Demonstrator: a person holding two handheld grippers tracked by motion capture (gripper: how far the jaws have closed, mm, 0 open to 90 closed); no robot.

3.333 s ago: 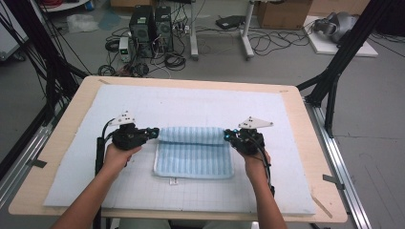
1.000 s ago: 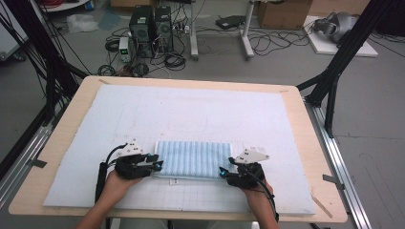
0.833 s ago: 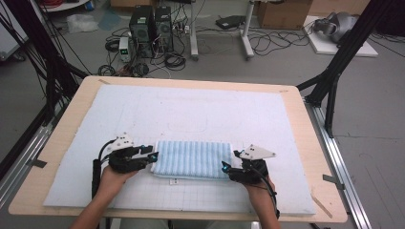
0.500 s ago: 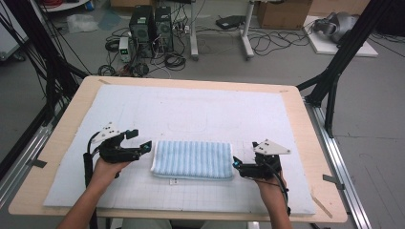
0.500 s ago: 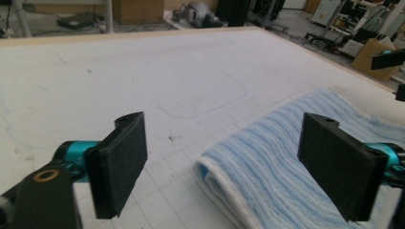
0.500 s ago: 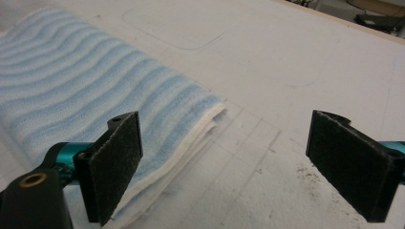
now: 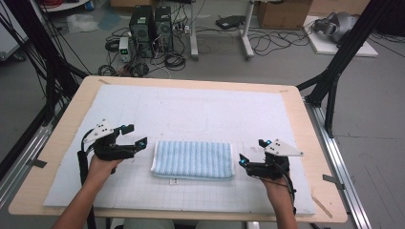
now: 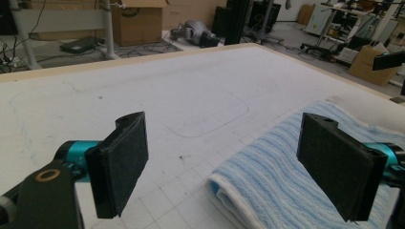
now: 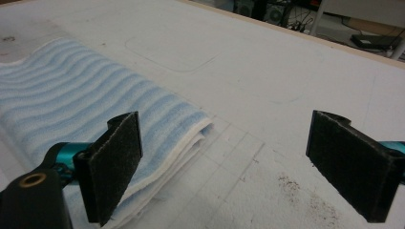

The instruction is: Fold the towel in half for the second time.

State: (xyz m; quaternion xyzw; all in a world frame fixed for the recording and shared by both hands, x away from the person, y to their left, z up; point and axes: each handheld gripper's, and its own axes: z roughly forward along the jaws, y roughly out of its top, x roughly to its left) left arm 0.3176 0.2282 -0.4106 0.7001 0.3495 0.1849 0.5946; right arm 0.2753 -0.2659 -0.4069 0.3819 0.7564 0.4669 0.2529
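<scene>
A folded blue-and-white striped towel (image 7: 193, 159) lies flat on the white mat, near the table's front. My left gripper (image 7: 134, 134) hovers just left of the towel's left end, apart from it. Its jaws have just been opening and stand wide with nothing between them. In the left gripper view (image 8: 229, 162) the towel's (image 8: 282, 176) folded edge lies below and to the right. My right gripper (image 7: 251, 151) sits just right of the towel's right end. Its jaws have also just been opening and hold nothing. The right gripper view (image 9: 234, 162) has the towel (image 9: 71, 100) at its left.
The white gridded mat (image 7: 200, 109) covers most of the wooden table (image 7: 315, 143), with a faint rounded outline (image 7: 187, 125) drawn behind the towel. Black frame legs (image 7: 334, 71) stand at the table's sides. Computers and cables (image 7: 153, 28) lie on the floor beyond.
Both grippers brought the towel's far half toward the front, folding it narrower. They then let go, opened wide and drew outward and slightly up from its ends.
</scene>
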